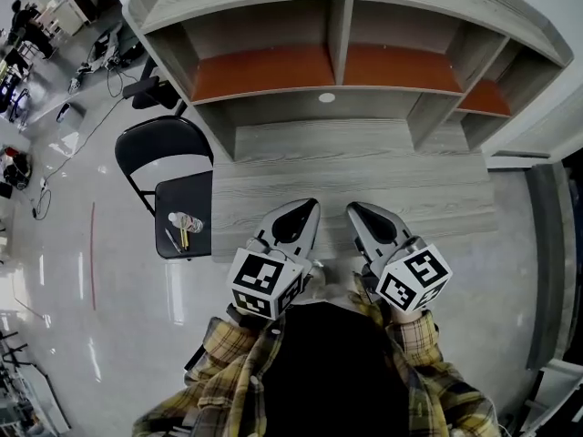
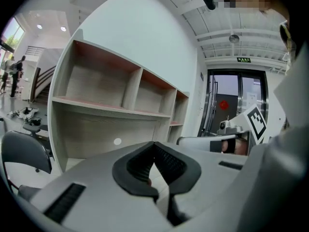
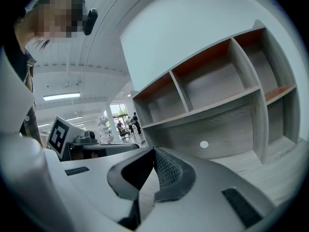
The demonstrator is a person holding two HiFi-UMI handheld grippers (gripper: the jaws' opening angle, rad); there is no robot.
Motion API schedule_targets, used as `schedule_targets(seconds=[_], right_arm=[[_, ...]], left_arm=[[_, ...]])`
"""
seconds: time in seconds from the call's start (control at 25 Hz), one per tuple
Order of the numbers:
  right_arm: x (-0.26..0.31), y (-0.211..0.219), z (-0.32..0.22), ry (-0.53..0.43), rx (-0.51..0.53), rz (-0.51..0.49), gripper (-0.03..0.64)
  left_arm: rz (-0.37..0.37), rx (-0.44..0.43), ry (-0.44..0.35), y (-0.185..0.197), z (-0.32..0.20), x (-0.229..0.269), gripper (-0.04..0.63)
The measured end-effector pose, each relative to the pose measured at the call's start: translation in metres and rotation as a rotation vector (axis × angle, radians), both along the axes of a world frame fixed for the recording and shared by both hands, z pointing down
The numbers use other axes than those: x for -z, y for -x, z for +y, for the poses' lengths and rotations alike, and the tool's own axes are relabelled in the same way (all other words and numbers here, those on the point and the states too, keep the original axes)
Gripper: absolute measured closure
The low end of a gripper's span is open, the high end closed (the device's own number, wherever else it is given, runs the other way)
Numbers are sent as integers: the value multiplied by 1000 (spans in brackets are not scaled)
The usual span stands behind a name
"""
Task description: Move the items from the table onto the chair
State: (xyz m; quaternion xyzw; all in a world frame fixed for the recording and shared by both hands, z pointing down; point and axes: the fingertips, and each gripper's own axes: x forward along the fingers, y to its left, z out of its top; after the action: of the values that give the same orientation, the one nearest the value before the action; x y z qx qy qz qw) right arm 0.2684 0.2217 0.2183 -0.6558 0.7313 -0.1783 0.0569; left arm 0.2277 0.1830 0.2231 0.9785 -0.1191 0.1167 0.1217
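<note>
The black folding chair [image 1: 194, 197] stands to the left of the grey wooden table [image 1: 364, 167]. On its seat lie a small white and clear item [image 1: 186, 220], a yellowish pen-like stick [image 1: 182, 238] and a dark thin stick [image 1: 171, 240]. My left gripper [image 1: 308, 208] hovers over the table's front edge, close to my body. It is shut with nothing in it [image 2: 154, 144]. My right gripper [image 1: 353, 209] hangs beside it, also shut and holding nothing [image 3: 154, 149]. Both point toward the shelves.
A shelf unit [image 1: 337, 53] with orange-backed compartments rises at the table's back. The chair back [image 2: 24, 151] shows at the left of the left gripper view. Cables and gear [image 1: 91, 62] lie on the glossy floor far left, where people [image 1: 23, 21] stand.
</note>
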Motion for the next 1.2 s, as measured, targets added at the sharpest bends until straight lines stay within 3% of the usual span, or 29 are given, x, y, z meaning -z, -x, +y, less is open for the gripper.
schedule_targets(seconds=[0.36,1.2], right_arm=[[2,8,-9,13,-3,11,598],[-5,23,-16,44,0,-6,598]], left_arm=[[-3,-48,-10,-3,-2,5,591],[-4,-35,14,14,-14,-1,591]])
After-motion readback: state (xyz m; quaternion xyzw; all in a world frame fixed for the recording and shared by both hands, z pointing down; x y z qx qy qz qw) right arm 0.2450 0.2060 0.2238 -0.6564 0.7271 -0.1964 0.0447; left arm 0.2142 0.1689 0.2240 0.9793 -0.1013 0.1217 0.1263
